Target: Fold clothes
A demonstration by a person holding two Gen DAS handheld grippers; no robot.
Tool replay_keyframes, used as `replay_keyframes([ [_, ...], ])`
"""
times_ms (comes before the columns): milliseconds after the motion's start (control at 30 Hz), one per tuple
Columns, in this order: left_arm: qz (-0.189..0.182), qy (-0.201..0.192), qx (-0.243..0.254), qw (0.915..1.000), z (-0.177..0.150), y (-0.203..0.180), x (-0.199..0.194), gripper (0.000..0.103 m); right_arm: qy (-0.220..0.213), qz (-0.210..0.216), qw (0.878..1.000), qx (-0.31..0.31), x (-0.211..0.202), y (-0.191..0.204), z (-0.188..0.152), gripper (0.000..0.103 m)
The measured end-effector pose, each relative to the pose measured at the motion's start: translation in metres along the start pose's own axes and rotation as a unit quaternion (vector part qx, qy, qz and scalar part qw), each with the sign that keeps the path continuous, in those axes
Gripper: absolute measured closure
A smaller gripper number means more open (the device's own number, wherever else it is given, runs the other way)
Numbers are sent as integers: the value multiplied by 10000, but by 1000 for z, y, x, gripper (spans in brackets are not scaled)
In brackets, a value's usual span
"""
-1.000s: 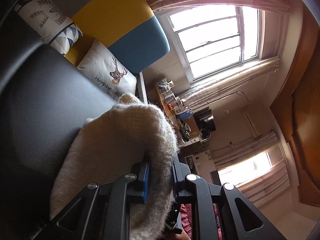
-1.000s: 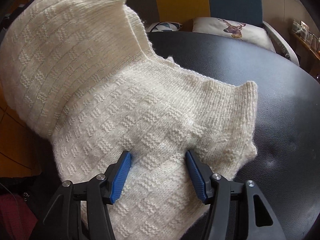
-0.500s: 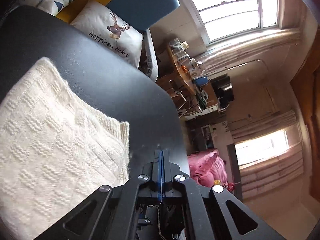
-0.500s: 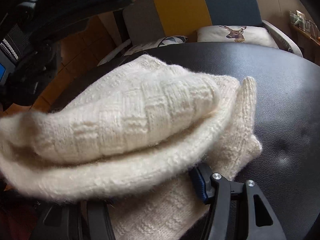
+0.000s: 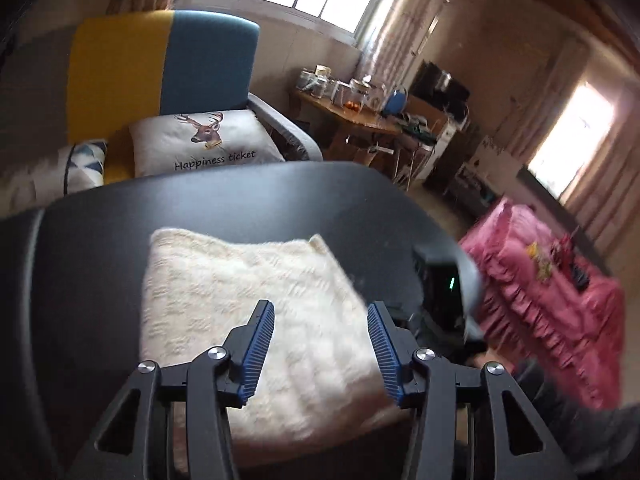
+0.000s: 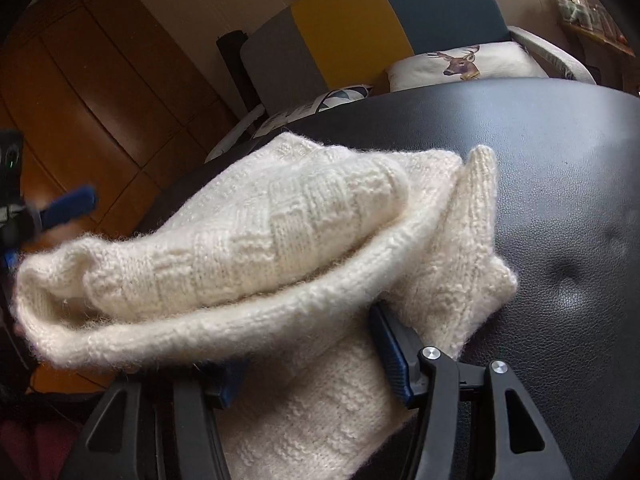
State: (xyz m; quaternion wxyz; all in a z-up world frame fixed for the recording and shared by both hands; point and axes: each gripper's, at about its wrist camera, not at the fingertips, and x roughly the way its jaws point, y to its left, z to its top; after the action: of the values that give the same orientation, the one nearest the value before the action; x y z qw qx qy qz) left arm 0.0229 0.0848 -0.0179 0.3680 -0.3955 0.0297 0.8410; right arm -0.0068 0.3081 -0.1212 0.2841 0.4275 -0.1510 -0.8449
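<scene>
A cream knitted sweater (image 5: 248, 300) lies folded on the black leather table (image 5: 248, 200). My left gripper (image 5: 320, 324) hovers open over its near edge, blue pads (image 5: 260, 340) apart with nothing between them. In the right wrist view the sweater's (image 6: 248, 240) upper layer lies doubled over the lower one and drapes across my right gripper (image 6: 312, 364). That gripper is open; its right pad (image 6: 390, 360) shows, while knit mostly covers the left one. The left gripper's blue pad (image 6: 68, 204) appears blurred at the far left. The right gripper's body (image 5: 444, 292) sits blurred beside the sweater.
Behind the table stands a yellow and blue sofa (image 5: 160, 68) with a deer cushion (image 5: 200, 140). A pink ruffled cloth (image 5: 552, 288) covers furniture on the right. A cluttered wooden desk (image 5: 352, 112) stands by the window. Brown wooden cupboards (image 6: 80, 100) fill the left.
The left gripper carried the sweater's fold over, let it go, shut empty, then opened and swung upright above the folded sweater. The right gripper stayed open under the fold.
</scene>
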Motion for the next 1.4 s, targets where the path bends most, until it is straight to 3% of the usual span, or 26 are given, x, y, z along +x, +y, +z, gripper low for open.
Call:
replay_keyframes([
  [100,272,90,585,9979,-35,-5,-6,46,26,25,10000,85,-1,0,1,45],
  [200,356,-85,1115,9931,-51,-16,-8,39,96,-30,9998,160,1,1,4,45],
  [267,327,-160,1434,9890,-55,-25,-3,32,164,-55,9996,216,2,1,6,45],
  [433,581,-42,1654,9845,-44,-37,34,32,297,-69,9989,361,2,0,10,45],
  [467,569,48,1527,9866,-40,-35,41,46,304,-63,9988,370,2,-1,10,45],
  [500,511,132,1370,9892,-37,-32,47,76,311,-56,9988,378,1,-1,10,45],
  [533,379,110,1095,9932,-33,-26,48,83,324,-53,9987,381,1,-2,10,45],
  [600,-56,5,390,9992,-25,-7,44,84,416,-100,9986,322,-4,0,10,45],
  [700,-671,-101,-701,9952,-19,28,37,84,430,-236,9987,119,-16,4,9,45],
  [767,-1014,-221,-1204,9873,-17,43,30,85,419,-356,9985,-2,-22,5,8,45],
  [900,-1689,-647,-2003,9629,-10,54,17,85,399,-143,9984,362,-12,-12,-2,45],
  [1000,-1809,-763,-1743,9649,3,34,16,85,174,114,9983,537,-7,-17,-6,45],
  [1100,-1832,-341,-1355,9731,2,7,41,85,1,333,9970,706,-7,-24,-10,45],
  [1200,-1826,30,-1238,9754,-13,-8,65,85,-103,439,9956,816,-11,-30,-13,46],
  [1333,-1796,2,-1250,9758,-19,-9,67,85,-63,478,9946,923,-21,-35,-14,46],
  [1400,-1817,-67,-1389,9735,-20,-1,63,85,-85,724,9907,1149,-31,-41,-16,46],
])
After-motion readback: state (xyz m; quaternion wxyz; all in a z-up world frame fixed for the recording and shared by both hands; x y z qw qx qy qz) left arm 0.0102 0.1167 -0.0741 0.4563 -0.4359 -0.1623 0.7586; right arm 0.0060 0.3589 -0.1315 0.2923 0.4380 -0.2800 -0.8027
